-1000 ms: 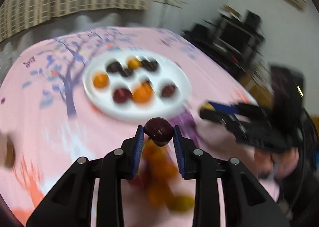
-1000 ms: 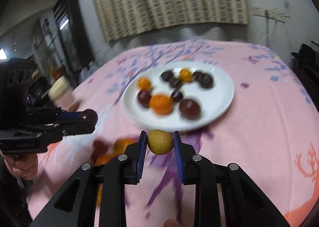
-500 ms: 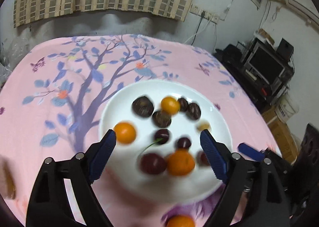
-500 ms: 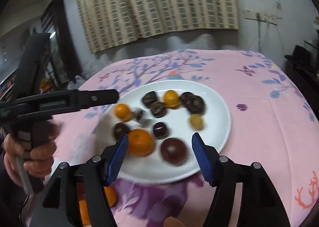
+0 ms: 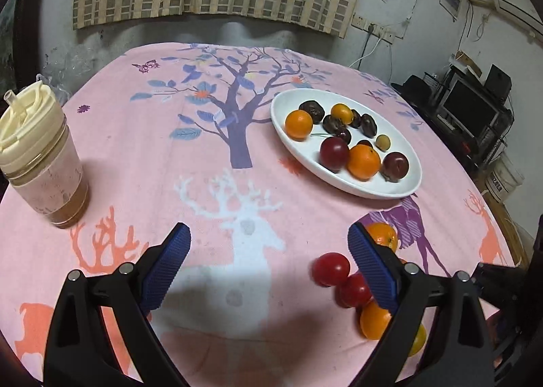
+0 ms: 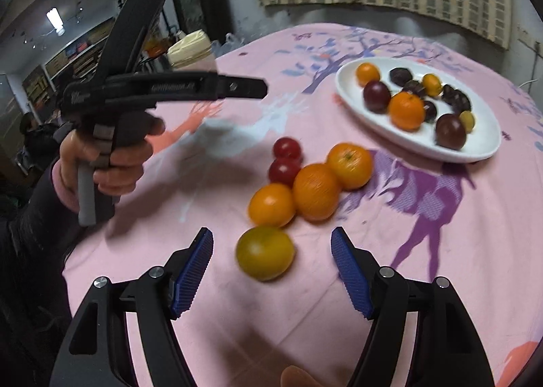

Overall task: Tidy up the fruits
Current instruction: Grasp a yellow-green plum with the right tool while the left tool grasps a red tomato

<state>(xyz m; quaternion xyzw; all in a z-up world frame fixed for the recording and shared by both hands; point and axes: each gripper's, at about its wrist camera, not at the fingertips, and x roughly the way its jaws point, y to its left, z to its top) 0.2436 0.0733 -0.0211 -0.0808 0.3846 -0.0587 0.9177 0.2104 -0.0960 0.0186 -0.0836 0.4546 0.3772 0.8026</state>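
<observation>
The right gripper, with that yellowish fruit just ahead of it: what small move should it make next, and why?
Probably ease forward and down so the jaws straddle the yellowish fruit. The right gripper is empty, its jaws opening, and that fruit lies on the cloth nearest it, while the plate already holds many fruits.

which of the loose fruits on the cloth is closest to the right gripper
The yellow-green fruit, lying just ahead of the opening right gripper. It is the only greenish one in the pile; the three oranges and two red fruits lie farther off toward the plate.
</observation>
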